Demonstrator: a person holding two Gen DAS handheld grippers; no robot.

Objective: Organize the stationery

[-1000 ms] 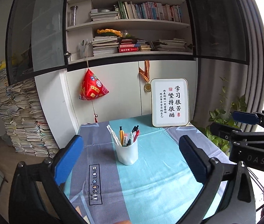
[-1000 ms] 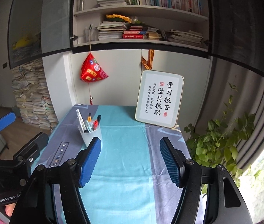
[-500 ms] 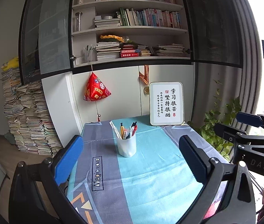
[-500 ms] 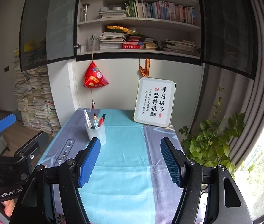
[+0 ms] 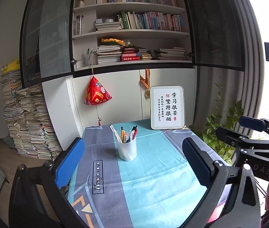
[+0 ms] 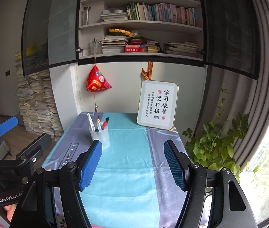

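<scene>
Left wrist view: left gripper (image 5: 133,157) wide open, empty, pen cup (image 5: 126,149) upright ahead between its fingers, pens (image 5: 126,134) inside; right wrist view: right gripper (image 6: 132,162) wide open, empty, pen cup (image 6: 100,135) ahead-left; advisable to leave the cup undisturbed.

A home study: a bookshelf (image 5: 134,24) of books, paper stacks (image 5: 26,121), and a clothed desk (image 5: 149,172).

One pen cup (image 5: 127,150), one framed sign (image 5: 166,107), two grippers.
</scene>
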